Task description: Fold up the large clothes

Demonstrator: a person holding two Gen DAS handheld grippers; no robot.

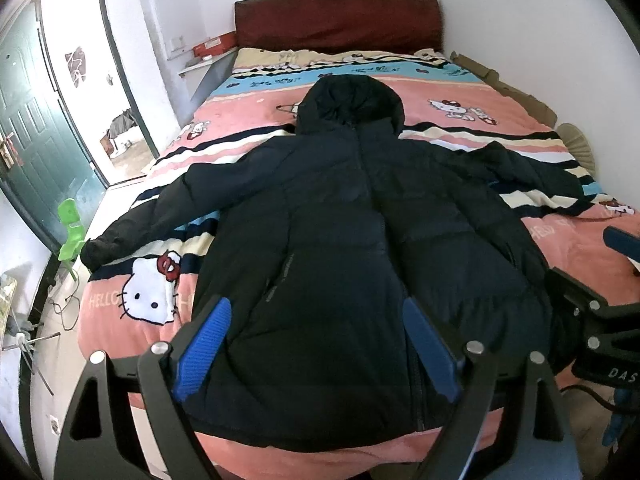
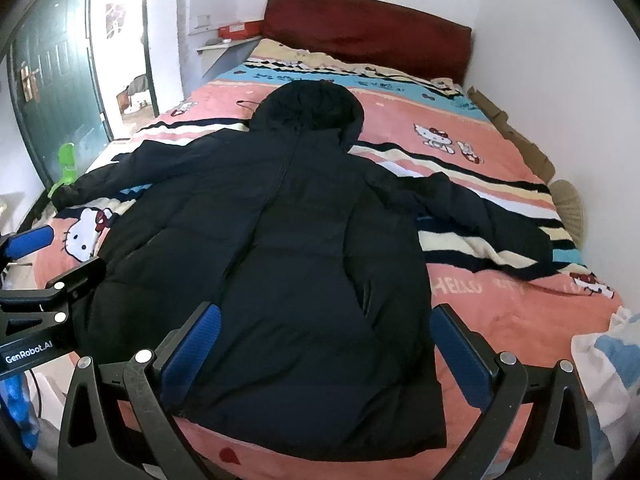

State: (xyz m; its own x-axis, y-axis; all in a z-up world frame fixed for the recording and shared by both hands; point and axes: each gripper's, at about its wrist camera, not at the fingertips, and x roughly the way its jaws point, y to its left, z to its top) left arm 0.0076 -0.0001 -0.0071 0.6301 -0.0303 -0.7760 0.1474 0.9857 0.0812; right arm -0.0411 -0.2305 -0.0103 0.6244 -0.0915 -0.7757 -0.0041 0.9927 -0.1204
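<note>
A large black hooded puffer jacket [image 1: 340, 232] [image 2: 296, 248] lies flat on the bed, hood toward the headboard and both sleeves spread out to the sides. My left gripper [image 1: 316, 336] hovers above the jacket's lower hem, open, its blue pads [image 1: 208, 344] wide apart with nothing gripped. Over the hem's right half my right gripper [image 2: 326, 344] is open too, blue pads [image 2: 460, 356] spread. Each gripper shows at the edge of the other's view: the right gripper [image 1: 596, 320] and the left gripper [image 2: 36, 276].
The bed carries a pink cartoon-cat blanket [image 1: 248, 116] with a dark red headboard [image 1: 336, 20] against white walls. A green door [image 1: 36, 128] stands open at left, beside a green plastic chair [image 1: 72, 228]. White and blue cloth [image 2: 608, 364] lies at the bed's right corner.
</note>
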